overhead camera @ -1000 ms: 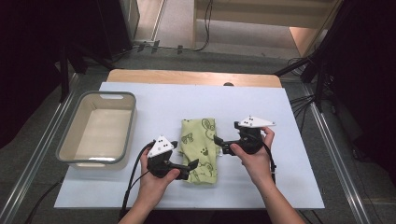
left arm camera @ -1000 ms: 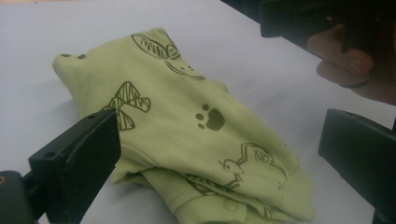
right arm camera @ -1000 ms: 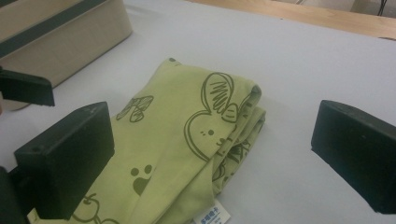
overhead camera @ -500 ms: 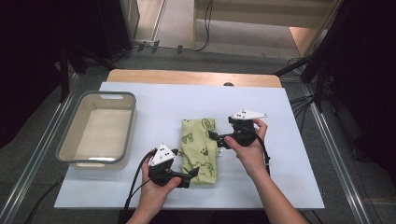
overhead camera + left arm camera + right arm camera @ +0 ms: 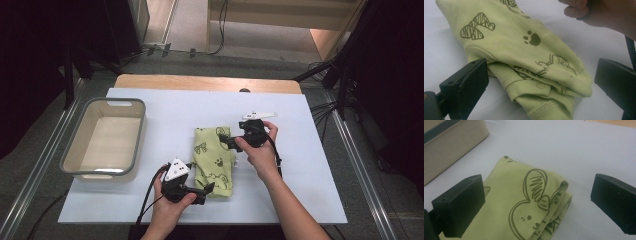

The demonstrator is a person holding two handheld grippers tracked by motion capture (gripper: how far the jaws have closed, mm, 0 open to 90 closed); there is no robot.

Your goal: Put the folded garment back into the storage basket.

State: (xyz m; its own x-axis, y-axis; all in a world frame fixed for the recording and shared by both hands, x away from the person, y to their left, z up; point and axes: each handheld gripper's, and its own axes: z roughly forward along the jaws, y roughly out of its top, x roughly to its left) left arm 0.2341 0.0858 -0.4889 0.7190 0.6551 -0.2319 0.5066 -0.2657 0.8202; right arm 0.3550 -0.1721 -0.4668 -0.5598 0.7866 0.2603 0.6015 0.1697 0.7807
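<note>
The folded garment [image 5: 214, 159] is soft green knit cloth with dark printed drawings: a bow, a paw, a rabbit head. Its hems are ribbed and stitched, and the layers lie in a thick long bundle. It rests on the white sheet of the desk [image 5: 310, 175], right of the grey plastic tub [image 5: 105, 138]. The left tool [image 5: 209, 189] has come lower to the near end, jaws wide apart around the hem. The right tool [image 5: 223, 141], also spread open, now stands at the far right corner.
</note>
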